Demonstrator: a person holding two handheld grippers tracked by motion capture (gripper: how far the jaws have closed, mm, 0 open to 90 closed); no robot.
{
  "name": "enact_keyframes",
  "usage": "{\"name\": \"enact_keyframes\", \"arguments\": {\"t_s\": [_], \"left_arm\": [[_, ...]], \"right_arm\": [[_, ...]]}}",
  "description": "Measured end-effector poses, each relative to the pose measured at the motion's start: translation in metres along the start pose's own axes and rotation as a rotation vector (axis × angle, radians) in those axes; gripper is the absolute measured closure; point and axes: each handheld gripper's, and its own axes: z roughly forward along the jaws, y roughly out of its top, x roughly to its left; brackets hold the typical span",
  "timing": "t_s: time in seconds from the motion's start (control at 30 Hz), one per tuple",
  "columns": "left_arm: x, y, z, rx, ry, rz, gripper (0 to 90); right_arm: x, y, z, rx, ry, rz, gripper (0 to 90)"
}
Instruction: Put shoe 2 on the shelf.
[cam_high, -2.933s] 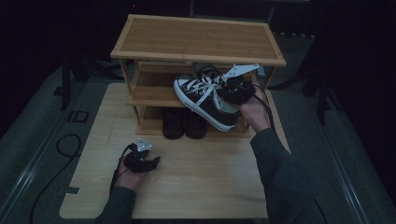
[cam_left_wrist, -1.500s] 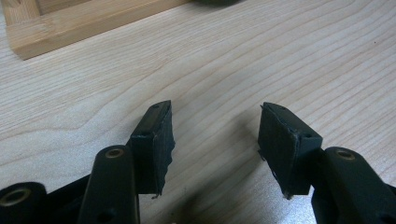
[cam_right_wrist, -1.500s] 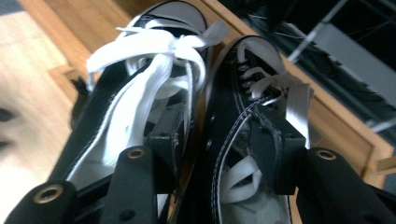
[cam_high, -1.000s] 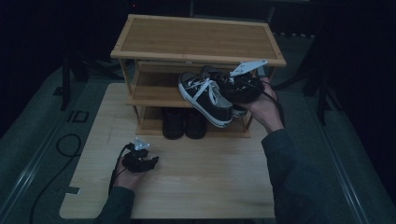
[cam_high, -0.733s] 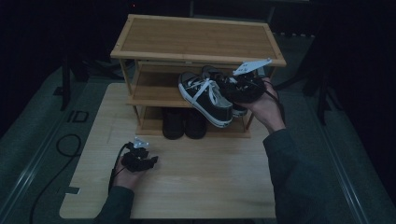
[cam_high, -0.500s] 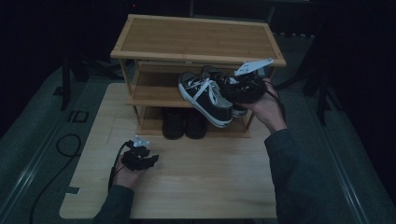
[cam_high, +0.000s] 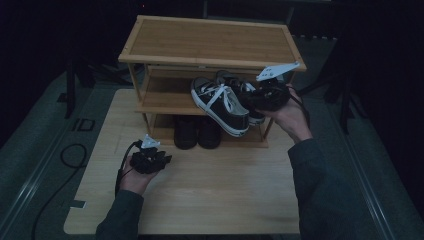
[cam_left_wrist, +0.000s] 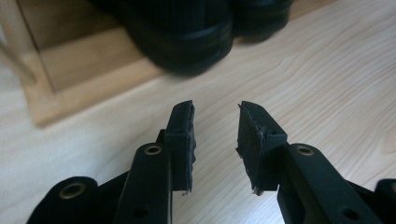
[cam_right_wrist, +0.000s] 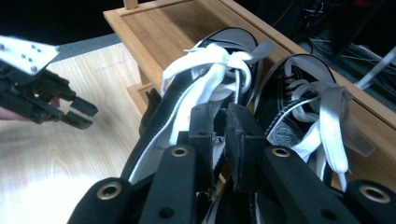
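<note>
Dark floor and cables surround a pale wooden surface (cam_high: 210, 200) in the high view, with a bamboo shoe rack (cam_high: 210, 42) standing at its far side. On the rack's middle shelf, a black-and-white sneaker (cam_high: 220, 105) lies tilted, its toe jutting out over the shelf's front edge, and a second sneaker (cam_high: 235, 82) sits just behind it. The right gripper (cam_high: 267, 95) is at the heel end of the front sneaker, held by the right hand (cam_high: 292, 117). A pair of black shoes (cam_high: 196, 132) stands on the bottom shelf. The left gripper (cam_high: 150, 159) hangs over the bare surface near the rack's front, well apart from the sneakers.

From the left gripper view, its jaws stand parted with nothing between them; they have just been closing. The wood grain shows through the gap, and beyond the tips are the blurred toes of the black shoes (cam_left_wrist: 187, 32) on the rack's bottom board (cam_left_wrist: 93, 88).

From the right gripper view, the jaws have just been closing and are pinched together on the inner edge of the front sneaker (cam_right_wrist: 187, 107), right below its white laces (cam_right_wrist: 210, 60). The second sneaker (cam_right_wrist: 308, 102) lies just beside it on the shelf (cam_right_wrist: 159, 23). The left gripper (cam_right_wrist: 74, 112) shows farther off at the left, above the surface, jaws apart.
</note>
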Motion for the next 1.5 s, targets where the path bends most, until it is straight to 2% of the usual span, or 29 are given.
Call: {"name": "enact_keyframes", "arguments": {"t_s": [0.07,0.13,0.17,0.2,0.27,0.37,0.47,0.63,0.7,0.73,1.1,1.2,1.5], "left_arm": [[-0.002,0.007,-0.003,-0.011,-0.011,0.004,67.9],[-0.003,0.018,-0.006,-0.022,-0.017,0.018,68.4],[-0.003,0.018,-0.006,-0.022,-0.017,0.018,68.4],[-0.004,0.025,-0.009,-0.040,-0.023,0.025,69.2],[-0.004,0.028,-0.011,-0.047,-0.027,0.026,71.0],[-0.005,0.042,-0.015,-0.061,-0.017,0.045,73.3],[-0.005,0.049,-0.017,-0.068,-0.010,0.052,76.2],[-0.009,0.068,-0.019,-0.067,0.006,0.085,85.2],[-0.009,0.068,-0.019,-0.067,0.006,0.085,86.9],[-0.010,0.077,-0.020,-0.067,0.012,0.096,90.0],[-0.014,0.109,-0.023,-0.093,0.020,0.114,90.0],[-0.017,0.119,-0.022,-0.095,0.021,0.134,90.0],[-0.025,0.146,-0.009,-0.090,0.035,0.162,90.0]], "right_arm": [[0.000,0.000,-0.001,-0.003,0.004,-0.003,81.2],[0.001,-0.001,-0.002,-0.016,0.028,0.001,83.6],[0.000,-0.001,-0.002,-0.019,0.029,-0.001,85.2],[0.000,-0.002,-0.003,-0.020,0.033,-0.001,86.1],[0.000,-0.004,-0.003,-0.023,0.037,0.002,88.5],[0.000,-0.008,-0.003,-0.012,0.032,-0.005,89.6],[0.000,-0.011,-0.007,-0.021,0.033,-0.005,89.8],[-0.001,-0.016,-0.014,-0.029,0.025,-0.008,89.8],[-0.001,-0.018,-0.015,-0.031,0.021,-0.009,89.8],[-0.001,-0.021,-0.019,-0.035,0.019,-0.012,89.8],[0.002,-0.039,-0.027,-0.034,0.026,-0.023,89.8],[0.004,-0.044,-0.029,-0.033,0.029,-0.025,89.8],[0.008,-0.060,-0.029,-0.012,0.044,-0.037,89.8]]}}
